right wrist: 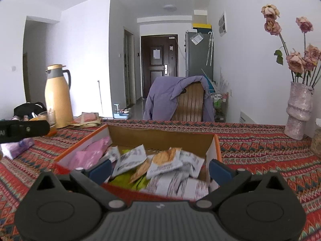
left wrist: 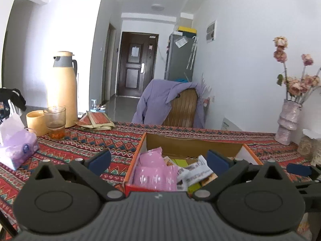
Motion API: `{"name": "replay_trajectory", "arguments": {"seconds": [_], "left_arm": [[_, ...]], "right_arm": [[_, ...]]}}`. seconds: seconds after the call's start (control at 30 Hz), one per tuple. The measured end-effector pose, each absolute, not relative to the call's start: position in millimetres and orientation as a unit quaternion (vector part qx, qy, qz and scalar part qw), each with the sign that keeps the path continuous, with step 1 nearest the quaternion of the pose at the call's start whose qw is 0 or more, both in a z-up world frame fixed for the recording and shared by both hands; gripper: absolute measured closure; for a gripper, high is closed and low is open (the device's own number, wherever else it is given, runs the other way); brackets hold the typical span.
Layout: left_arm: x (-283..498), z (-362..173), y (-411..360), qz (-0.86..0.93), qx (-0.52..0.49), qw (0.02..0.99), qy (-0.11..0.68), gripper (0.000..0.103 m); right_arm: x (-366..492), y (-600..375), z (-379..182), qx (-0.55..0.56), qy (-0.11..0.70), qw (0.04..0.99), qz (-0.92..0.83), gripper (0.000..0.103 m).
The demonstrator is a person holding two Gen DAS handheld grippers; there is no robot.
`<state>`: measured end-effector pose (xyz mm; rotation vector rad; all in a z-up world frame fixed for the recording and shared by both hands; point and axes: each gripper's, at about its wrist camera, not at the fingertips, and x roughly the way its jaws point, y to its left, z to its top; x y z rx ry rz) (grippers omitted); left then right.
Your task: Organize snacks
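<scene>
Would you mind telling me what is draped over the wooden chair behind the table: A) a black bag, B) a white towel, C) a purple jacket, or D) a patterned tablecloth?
C: a purple jacket hangs over the back of the wooden chair at the far side of the table.

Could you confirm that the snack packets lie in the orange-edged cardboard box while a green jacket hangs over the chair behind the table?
Not quite: the jacket is purple, as the right wrist view shows. It does hang over the chair, and the snack packets lie in the box.
</scene>
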<state>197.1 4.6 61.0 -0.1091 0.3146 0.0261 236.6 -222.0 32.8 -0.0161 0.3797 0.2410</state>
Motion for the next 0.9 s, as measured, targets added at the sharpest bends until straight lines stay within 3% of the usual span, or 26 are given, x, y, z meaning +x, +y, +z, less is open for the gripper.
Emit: {"name": "replay_trajectory", "arguments": {"seconds": [0.9], "left_arm": [[61,3,8,-0.021,-0.022,0.983,0.179,0.0]], "right_arm": [[91,-255,4,0.025,0.175,0.977,0.119,0.0]]}}
